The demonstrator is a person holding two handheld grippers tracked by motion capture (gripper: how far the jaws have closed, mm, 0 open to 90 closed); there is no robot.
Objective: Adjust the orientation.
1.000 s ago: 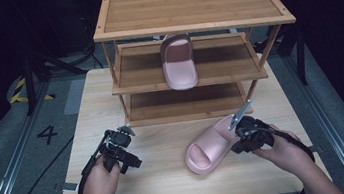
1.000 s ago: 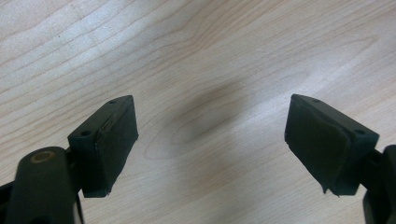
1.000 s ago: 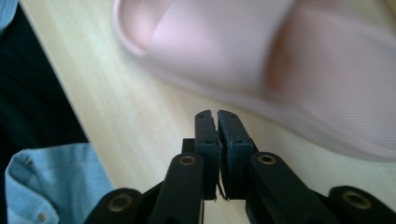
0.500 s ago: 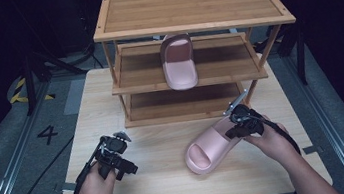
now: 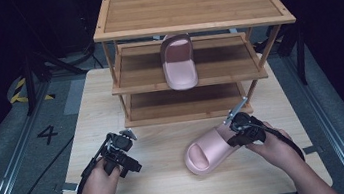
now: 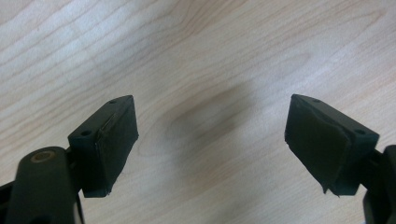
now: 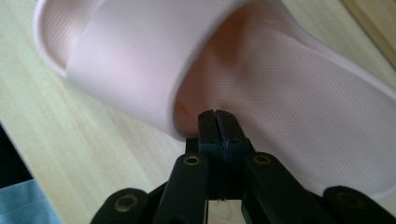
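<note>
A pink slipper (image 5: 212, 149) lies on the wooden table (image 5: 172, 188), toe toward the front left. My right gripper (image 5: 239, 135) sits at its heel end. In the right gripper view the two black jaws (image 7: 218, 115) are pressed flat together, and their tips touch the slipper (image 7: 303, 93) at its side rim, just below the strap. Nothing shows between the pads. A second pink slipper (image 5: 179, 63) rests on the middle shelf of the bamboo rack (image 5: 188, 4). My left gripper (image 5: 125, 156) is at the front left of the table, jaws (image 6: 210, 140) wide apart over bare wood.
The three-tier rack stands at the back of the table, with its top and bottom shelves bare. Cables trail from both grippers toward the front edge. Dark floor with a painted 4 (image 5: 47, 134) lies to the left.
The right hand has shifted very slightly at the slipper's heel. The slipper and the left hand stay about where they were.
</note>
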